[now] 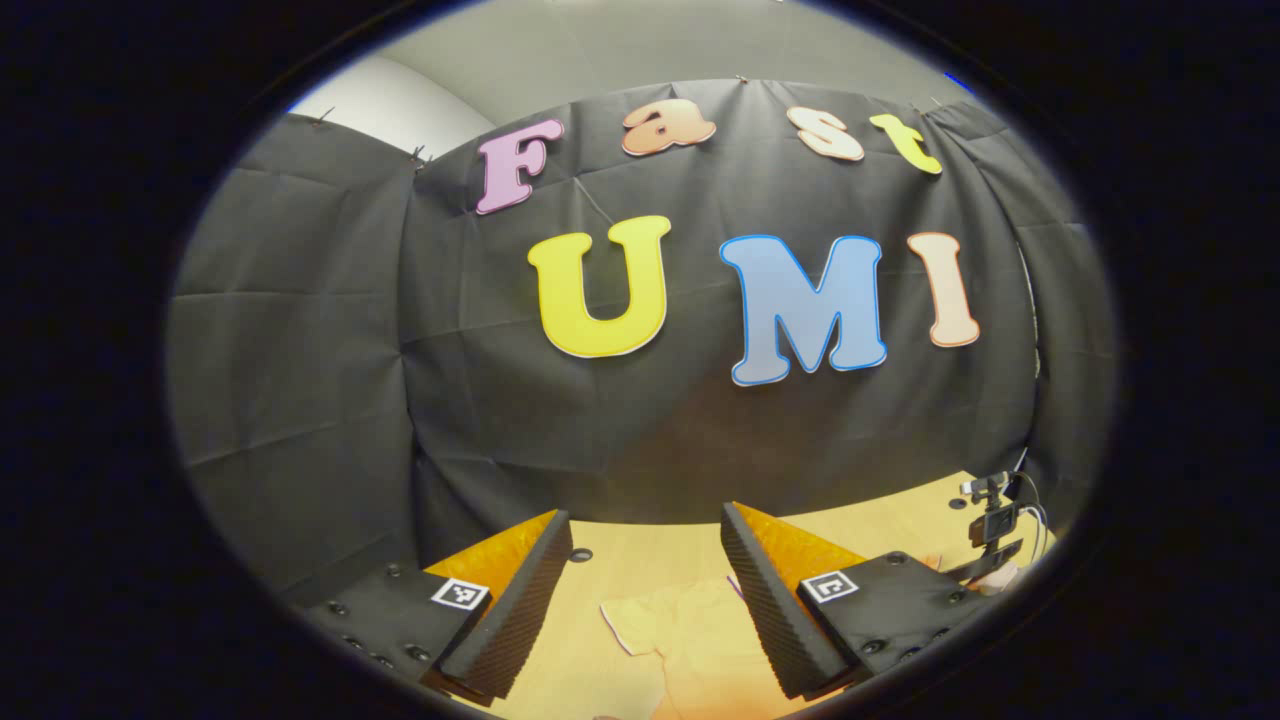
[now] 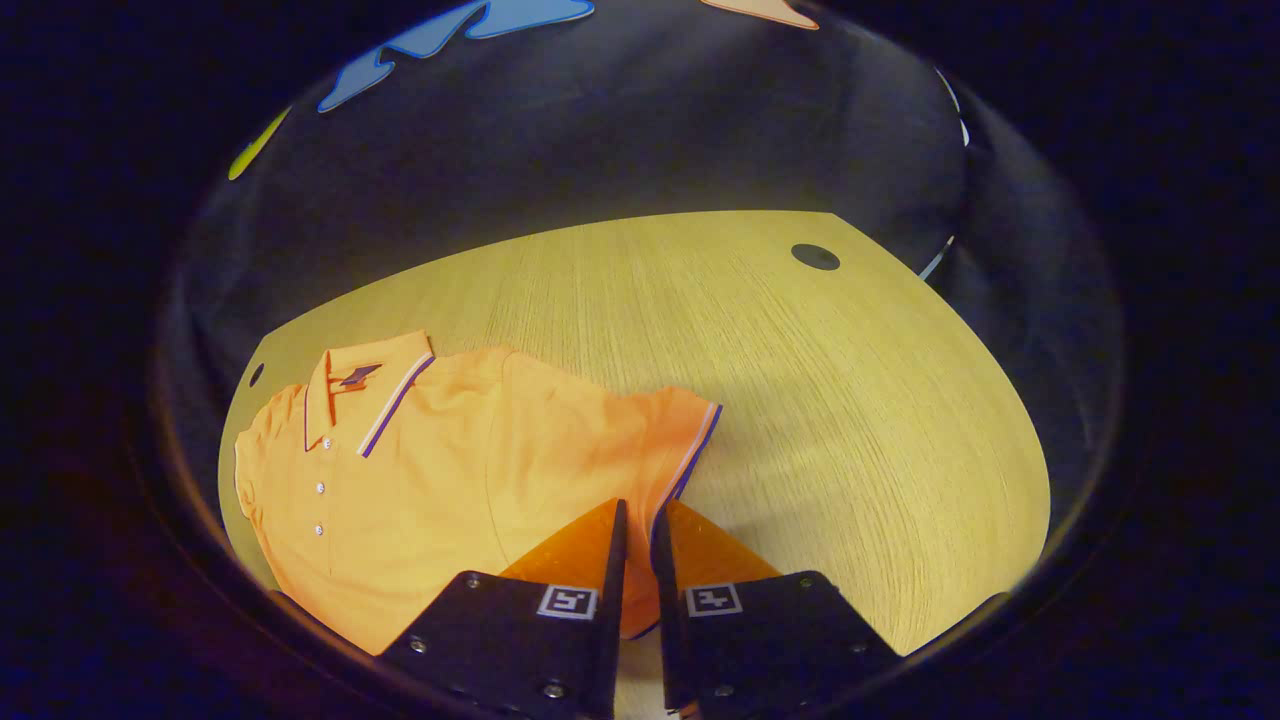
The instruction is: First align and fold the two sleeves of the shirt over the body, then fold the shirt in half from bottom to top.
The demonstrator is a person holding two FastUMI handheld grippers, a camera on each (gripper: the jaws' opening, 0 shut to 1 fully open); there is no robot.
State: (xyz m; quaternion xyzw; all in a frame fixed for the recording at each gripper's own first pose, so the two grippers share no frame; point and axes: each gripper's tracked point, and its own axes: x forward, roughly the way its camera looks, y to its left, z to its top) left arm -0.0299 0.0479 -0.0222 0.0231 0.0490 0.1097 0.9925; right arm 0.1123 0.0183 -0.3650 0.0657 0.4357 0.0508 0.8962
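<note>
On the left, our left tool (image 1: 645, 590) hangs raised above the tabletop (image 1: 900, 525) with its fingers wide apart and nothing between them, while a pale orange part of the shirt (image 1: 690, 640) lies on the wood below it. On the right, our right tool (image 2: 633, 545) has its fingers nearly together at the striped cuff of the sleeve (image 2: 660, 440); whether cloth is pinched we cannot tell, so we judge it best to confirm a firm hold on the hem before carrying the sleeve over the body. The orange polo shirt lies flat, face up, collar (image 2: 365, 385) and buttons visible, sleeve spread outward.
</note>
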